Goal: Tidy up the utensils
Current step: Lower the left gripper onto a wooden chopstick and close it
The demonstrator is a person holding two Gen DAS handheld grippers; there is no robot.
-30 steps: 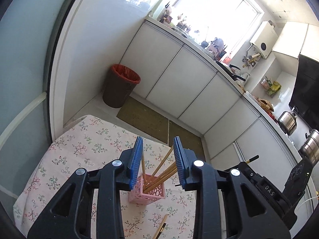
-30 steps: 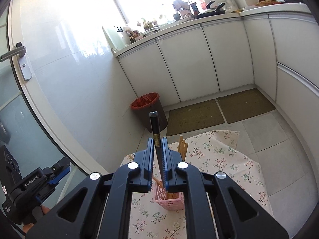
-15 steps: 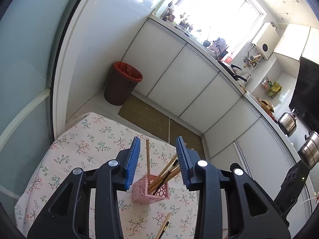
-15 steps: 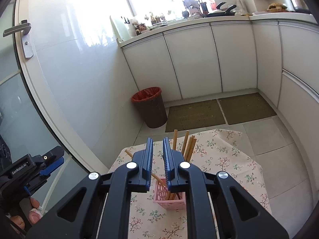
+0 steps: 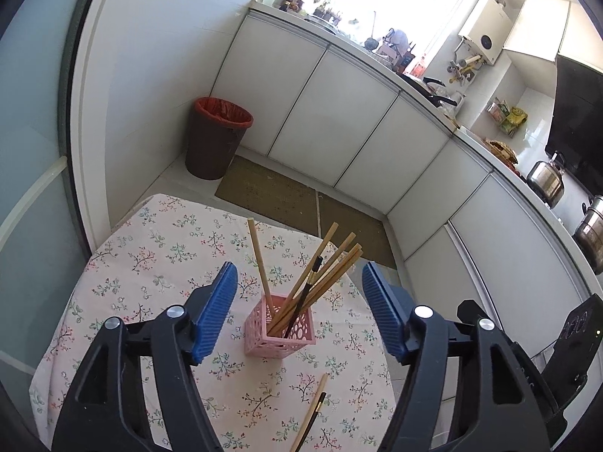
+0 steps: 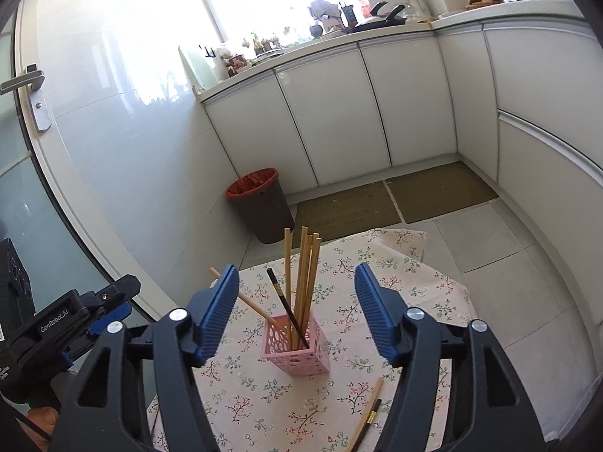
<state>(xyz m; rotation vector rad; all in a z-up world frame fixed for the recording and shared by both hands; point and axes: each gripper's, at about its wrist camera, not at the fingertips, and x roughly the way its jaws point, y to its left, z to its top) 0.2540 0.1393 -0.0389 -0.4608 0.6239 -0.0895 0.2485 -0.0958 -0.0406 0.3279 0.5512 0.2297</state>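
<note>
Left wrist view: the left gripper (image 5: 299, 310) hangs over a small table under a floral tablecloth (image 5: 162, 263), its blue fingers (image 5: 215, 312) spread wide and the jaws opening, with nothing pressed between them. Framed in the gap between the fingers and beyond their tips stands the pink perforated holder (image 5: 279, 333), upright on the cloth. Wooden chopsticks (image 5: 324, 269) fan out of it, most tilted toward the right finger, one standing nearer the left finger; a dark chopstick (image 5: 303, 303) leans among them. Two more chopsticks (image 5: 311, 412) lie flat on the cloth below the holder, nearer the camera and toward the right finger. Past the table sit a brown bin with a red liner (image 5: 216, 137) and white cabinets (image 5: 331, 120).

Right wrist view: the right gripper (image 6: 296, 310) shows the same wide spread, jaws opening, pads (image 6: 378, 314) clear of everything. The holder (image 6: 297, 348) stands between the fingers, just beyond the tips, the bundle of chopsticks (image 6: 305, 275) rising nearly upright, one slanting behind the left finger. The loose pair (image 6: 367, 412) lies on the cloth by the right finger's base. The other gripper's body (image 6: 56, 324) shows at the left edge.
</note>
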